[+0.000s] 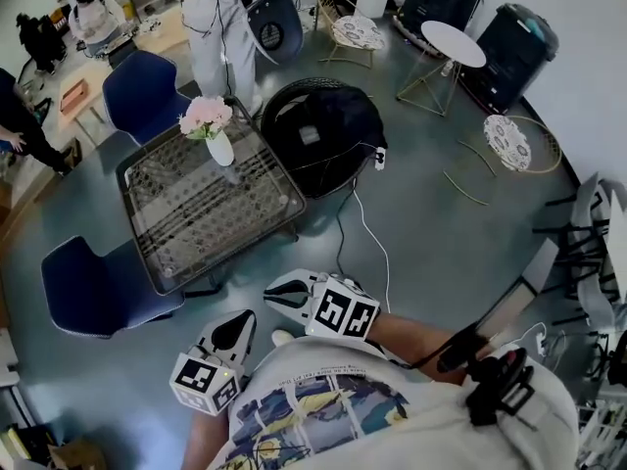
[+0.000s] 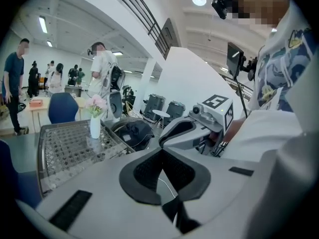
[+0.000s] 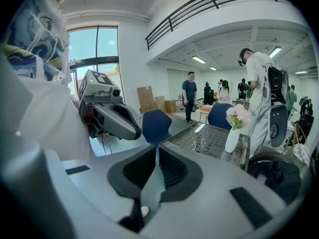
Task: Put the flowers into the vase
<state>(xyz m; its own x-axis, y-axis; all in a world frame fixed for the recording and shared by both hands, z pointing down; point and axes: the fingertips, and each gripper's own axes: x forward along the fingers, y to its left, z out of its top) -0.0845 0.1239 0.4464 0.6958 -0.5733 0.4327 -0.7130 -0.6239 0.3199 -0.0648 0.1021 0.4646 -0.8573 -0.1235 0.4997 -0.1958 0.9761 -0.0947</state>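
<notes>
A white vase (image 1: 220, 150) holding pink flowers (image 1: 206, 116) stands upright at the far corner of a mesh-topped table (image 1: 201, 223). Both grippers hang close to my body, well short of the table. My left gripper (image 1: 238, 323) is shut and empty; my right gripper (image 1: 277, 294) beside it is also shut with nothing in it. In the left gripper view the jaws (image 2: 162, 151) meet, and the vase (image 2: 94, 127) is far off at the left. In the right gripper view the closed jaws (image 3: 156, 148) point toward the table, with the vase (image 3: 232, 140) at the right.
Two blue chairs (image 1: 147, 91) (image 1: 98, 287) flank the table. A black bag on a round seat (image 1: 318, 130) sits right of it, and a white cable (image 1: 367, 233) runs over the floor. A person (image 1: 220, 27) stands behind the table. A small round table (image 1: 453, 42) is further back.
</notes>
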